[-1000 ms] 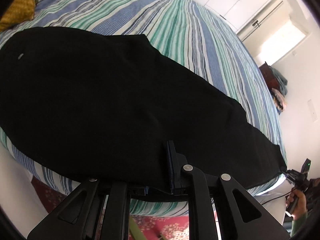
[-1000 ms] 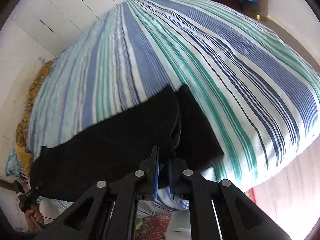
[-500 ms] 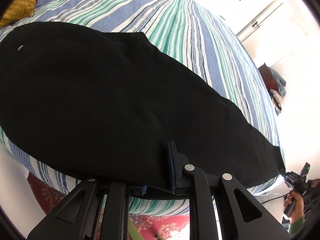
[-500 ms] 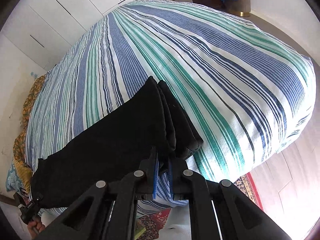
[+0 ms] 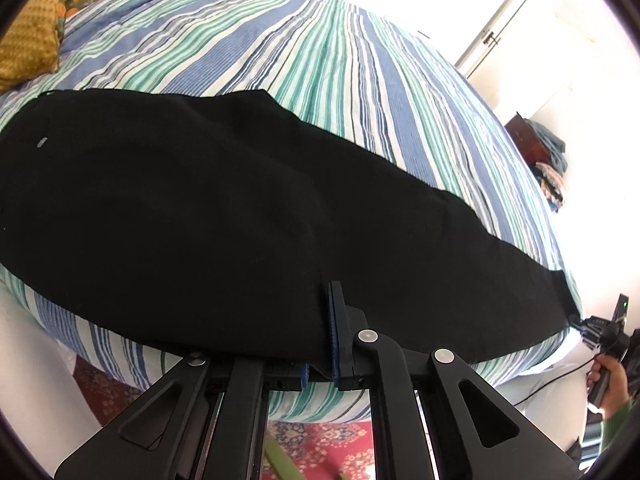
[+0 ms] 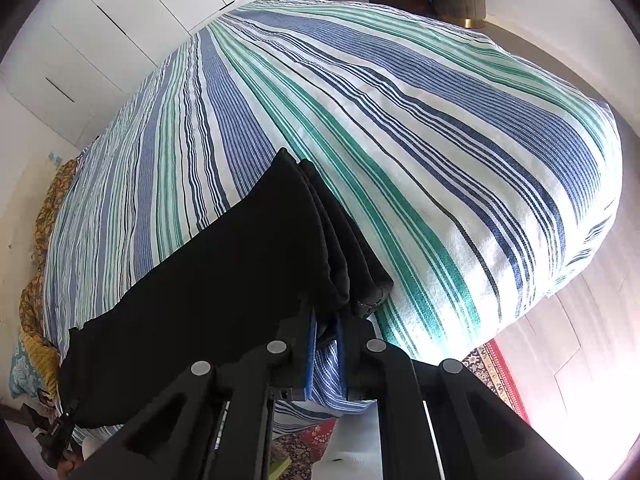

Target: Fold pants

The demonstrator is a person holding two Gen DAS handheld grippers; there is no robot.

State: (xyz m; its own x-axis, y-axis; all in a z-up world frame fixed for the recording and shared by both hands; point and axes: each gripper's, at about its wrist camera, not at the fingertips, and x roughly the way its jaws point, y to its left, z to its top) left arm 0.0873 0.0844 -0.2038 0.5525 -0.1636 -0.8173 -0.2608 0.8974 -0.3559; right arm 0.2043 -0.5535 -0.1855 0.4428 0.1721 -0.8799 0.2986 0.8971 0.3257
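Note:
Black pants (image 5: 208,208) lie stretched along the near side of a striped bed (image 5: 320,60). At the bottom of the left wrist view my left gripper (image 5: 320,352) has its jaws closing tight on the pants' near edge. Fabric drapes over its left finger. The right wrist view shows the leg end of the pants (image 6: 248,272) bunched and raised off the bed, with my right gripper (image 6: 325,330) shut on the hem. That right gripper (image 5: 600,332) also appears, held in a hand, at the far right of the left wrist view.
A yellow and orange patterned blanket (image 5: 28,40) lies at the head of the bed. White wardrobe doors (image 6: 120,40) stand behind the bed. A stool piled with clothes (image 6: 460,0) is beyond the far corner. A red patterned rug (image 5: 320,452) covers the floor below me.
In the right wrist view the leg end has gone from lying flat to being drawn up and bunched at the gripper. The left wrist view has tipped slightly, showing more of the bed's head.

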